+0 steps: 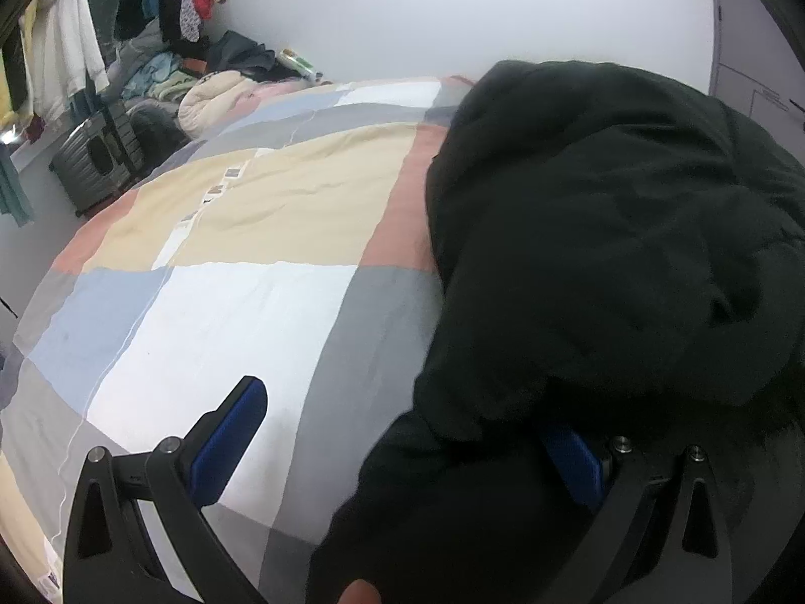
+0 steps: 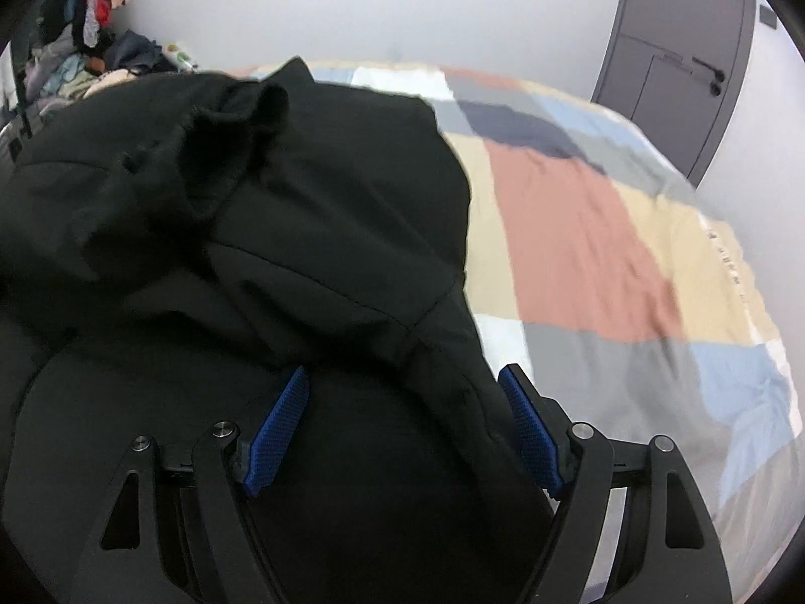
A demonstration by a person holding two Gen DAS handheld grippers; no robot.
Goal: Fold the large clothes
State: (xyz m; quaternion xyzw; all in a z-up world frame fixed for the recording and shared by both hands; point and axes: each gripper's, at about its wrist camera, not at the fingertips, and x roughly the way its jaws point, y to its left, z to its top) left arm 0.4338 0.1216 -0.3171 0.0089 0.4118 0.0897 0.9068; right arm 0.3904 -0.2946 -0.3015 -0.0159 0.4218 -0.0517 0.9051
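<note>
Over the black garment (image 2: pixel 282 231), both tools (image 1: pixel 402 433) (image 2: pixel 402 423) hover agape.

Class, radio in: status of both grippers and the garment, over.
Left gripper open, black garment draped over one finger. Right gripper open, straddling a garment fold. Nothing blocking on the patchwork bedspread.

No legible text, brand, number or sign in either view. Small printed label (image 1: pixel 49 580) at lower left of the left wrist view, on the edge of the patchwork bedcover (image 1: pixel 211 332): marks too small to read. Row of small printed patches (image 1: pixel 217 192) along the beige panel, upper centre-left of the same view: no characters resolved. Similar row of marks (image 2: pixel 727 256) at right edge of the bedcover in the right wrist view: blurred, unreadable. Black garment (image 2: pixel 282 211): no visible logo or tag.
</note>
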